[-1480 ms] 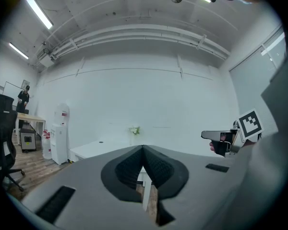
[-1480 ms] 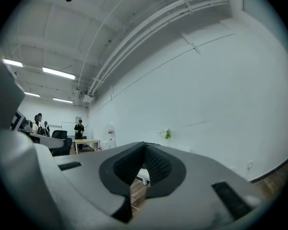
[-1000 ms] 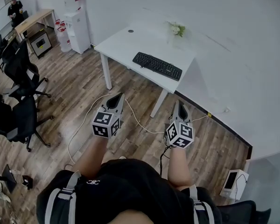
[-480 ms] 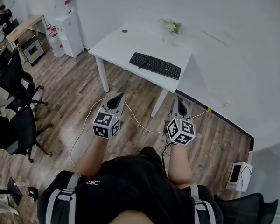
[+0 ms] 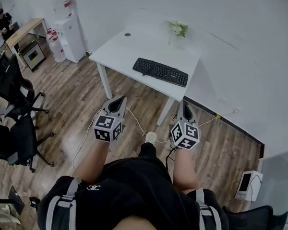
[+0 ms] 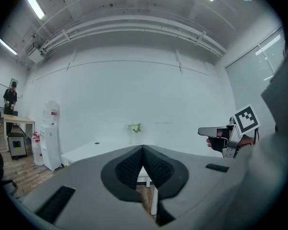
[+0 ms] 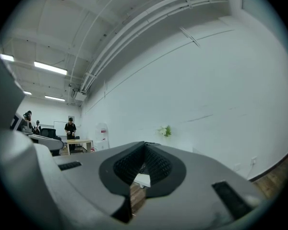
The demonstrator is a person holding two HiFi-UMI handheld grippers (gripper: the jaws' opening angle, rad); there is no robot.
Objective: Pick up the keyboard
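Observation:
A black keyboard [image 5: 160, 72] lies near the front right edge of a white table [image 5: 129, 47] by the wall, well ahead of me. Both grippers are held out in front of my body, short of the table and apart from the keyboard. My left gripper [image 5: 119, 100] is shut with nothing in it, its black pads meeting at the tip [image 6: 143, 147]. My right gripper [image 5: 186, 107] is shut and empty too, pads together [image 7: 145, 145]. In the left gripper view the right gripper [image 6: 209, 131] shows at the right. The keyboard is hidden in both gripper views.
A small vase of flowers [image 5: 178, 28] stands at the table's back. A cable [image 5: 134, 121] runs over the wooden floor under my hands. Office chairs [image 5: 12, 87] stand at left, a water dispenser [image 5: 67, 25] and a desk with a person [image 5: 2, 22] at far left. A white box [image 5: 248, 183] sits at right.
I have stepped nearer the table: it and the keyboard sit a little closer and lower in the head view. Both grippers stay shut, held out as before. A foot now shows between my arms.

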